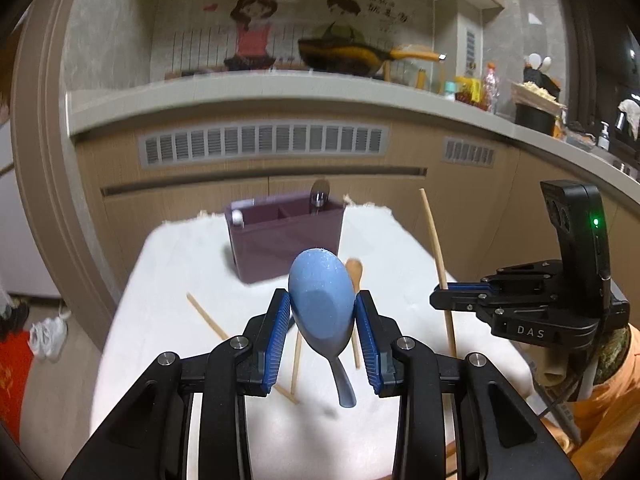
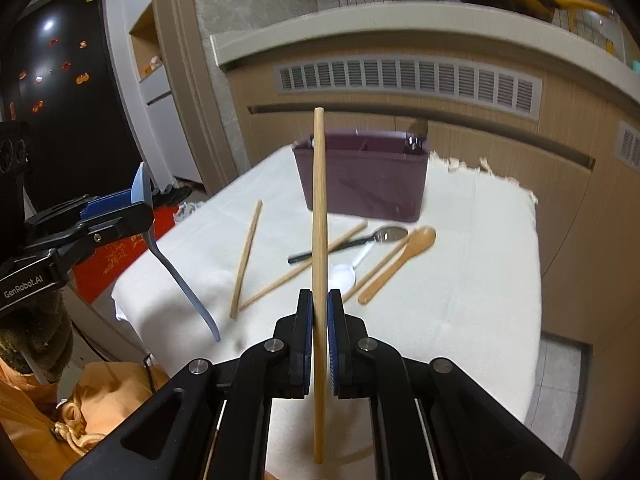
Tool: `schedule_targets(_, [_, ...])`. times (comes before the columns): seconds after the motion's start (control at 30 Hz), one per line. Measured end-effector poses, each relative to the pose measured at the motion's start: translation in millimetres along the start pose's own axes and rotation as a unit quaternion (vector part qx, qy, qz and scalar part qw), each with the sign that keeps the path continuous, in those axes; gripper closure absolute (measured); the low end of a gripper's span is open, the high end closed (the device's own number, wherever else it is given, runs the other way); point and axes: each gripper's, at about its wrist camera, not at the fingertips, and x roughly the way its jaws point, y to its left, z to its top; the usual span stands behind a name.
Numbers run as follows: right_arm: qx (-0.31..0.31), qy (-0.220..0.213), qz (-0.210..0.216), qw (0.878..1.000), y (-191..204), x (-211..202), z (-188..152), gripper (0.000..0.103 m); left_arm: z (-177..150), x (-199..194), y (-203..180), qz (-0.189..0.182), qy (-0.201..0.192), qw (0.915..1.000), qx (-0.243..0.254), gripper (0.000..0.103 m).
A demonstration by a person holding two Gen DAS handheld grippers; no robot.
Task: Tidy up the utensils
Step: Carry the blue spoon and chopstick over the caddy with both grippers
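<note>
While both hands hang above the cloth (image 2: 460,320), we judge ourselves mid-carry: each gripper has a utensil lifted and the box (image 2: 362,176) not yet reached.

Starting at our left, the left gripper (image 1: 322,312) pinches a blue spoon (image 1: 320,300) by its bowl, one pad pressed on each edge, the handle hanging down below the jaws. The box stands beyond it at the far end of the cloth, well apart, with a metal utensil (image 1: 319,194) already upright in its far right compartment.

Moving right, loose pieces lie between us and the box: chopsticks (image 2: 247,256), a steel spoon (image 2: 384,236), a white spoon (image 2: 344,276) and a wooden spoon (image 2: 404,260).

Further right, the right gripper (image 2: 319,316) is pressed together on a chopstick (image 2: 319,216), gripped about two thirds down, standing nearly upright, its top lined up in view with the box's near left corner but still short of it.

Next, we think, each piece must be carried over the rim and lowered into a compartment before the jaws let go. The spoon hangs handle down, so it should drop in easily; the long chopstick needs height to clear the rim.
</note>
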Motion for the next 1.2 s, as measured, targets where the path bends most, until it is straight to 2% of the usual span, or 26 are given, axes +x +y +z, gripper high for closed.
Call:
schedule_targets(0.1, [-0.016, -0.042, -0.006, 0.999, 3, -23, 29, 0.095, 28, -15, -5, 0.004, -0.035, 0.9992, 0.019, 0.068])
schedule_targets(0.23, [-0.044, -0.130, -0.044, 0.990, 4, -61, 97, 0.095, 91, -26, 1, 0.029, -0.100, 0.9938, 0.039, 0.068])
schedule_targets(0.33, [-0.043, -0.182, -0.060, 0.981, 0, -75, 148, 0.095, 138, -20, 13, 0.043, -0.136, 0.9893, 0.032, 0.068])
schedule_targets(0.47, [-0.043, -0.232, -0.092, 0.968, -4, -72, 187, 0.095, 180, 2, 32, 0.045, -0.156, 0.9865, 0.019, 0.068])
schedule_targets(0.67, [-0.016, -0.239, -0.077, 0.968, -31, -17, 215, 0.095, 199, 69, 60, 0.051, -0.144, 0.9882, 0.004, 0.068])
schedule_targets(0.8, [0.004, -0.206, -0.069, 0.976, -50, 33, 223, 0.095, 194, 121, 74, 0.041, -0.116, 0.9923, -0.013, 0.068])
schedule_targets(1.0, [0.022, -0.149, -0.076, 0.986, -72, 104, 208, 0.095, 165, 191, 86, 0.050, -0.067, 0.9965, -0.008, 0.068])
schedule_targets(1.2, [0.052, -0.131, -0.075, 0.987, -92, 139, 196, 0.095, 135, 238, 99, 0.054, -0.014, 0.9982, -0.023, 0.068])
